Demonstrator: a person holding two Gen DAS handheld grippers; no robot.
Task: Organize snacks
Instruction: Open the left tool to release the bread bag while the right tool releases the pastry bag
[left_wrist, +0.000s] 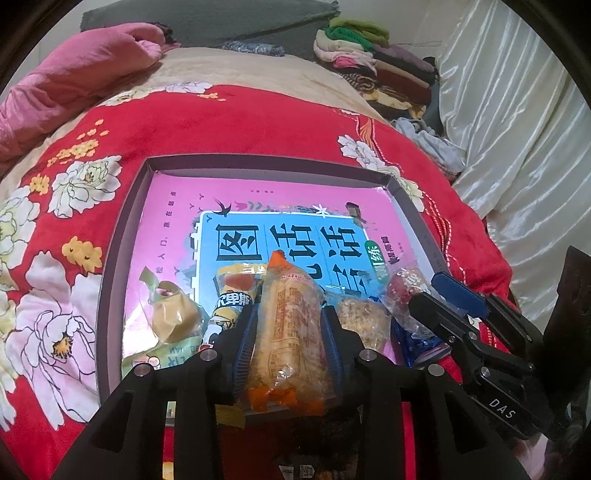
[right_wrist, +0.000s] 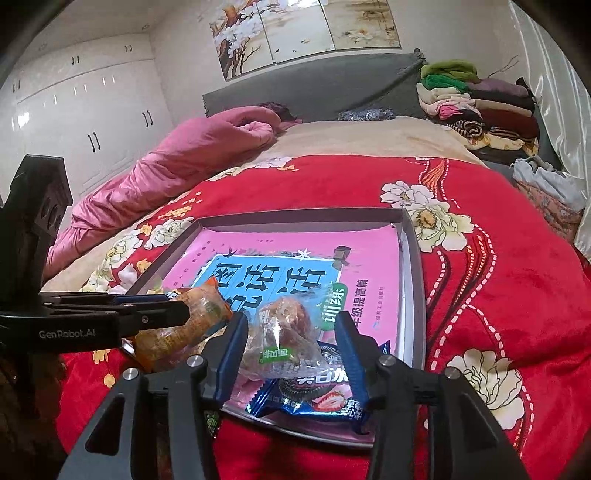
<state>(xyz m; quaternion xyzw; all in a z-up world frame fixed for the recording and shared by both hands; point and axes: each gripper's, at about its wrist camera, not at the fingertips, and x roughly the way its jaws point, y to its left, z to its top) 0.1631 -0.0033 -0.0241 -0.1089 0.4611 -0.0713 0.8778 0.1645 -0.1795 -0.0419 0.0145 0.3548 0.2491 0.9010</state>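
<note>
A shallow grey box (left_wrist: 122, 229) lies on the red floral blanket, with a pink and blue book (left_wrist: 192, 206) inside it. Several snack packets lie at its near edge. My left gripper (left_wrist: 290, 325) is shut on a long orange-ended clear packet (left_wrist: 288, 325) and holds it over the near edge; the packet also shows in the right wrist view (right_wrist: 184, 321). My right gripper (right_wrist: 291, 325) is open around a clear packet of brown snacks (right_wrist: 284, 328), which lies on a blue cookie packet (right_wrist: 317, 391). The right gripper shows in the left wrist view (left_wrist: 439, 291).
A tan wrapped snack (left_wrist: 173, 317) and a yellow packet (left_wrist: 232, 295) lie left of my left gripper. A crumbly snack (left_wrist: 360, 317) lies to its right. A pink quilt (right_wrist: 177, 162) lies far left; folded clothes (right_wrist: 476, 103) are stacked far right.
</note>
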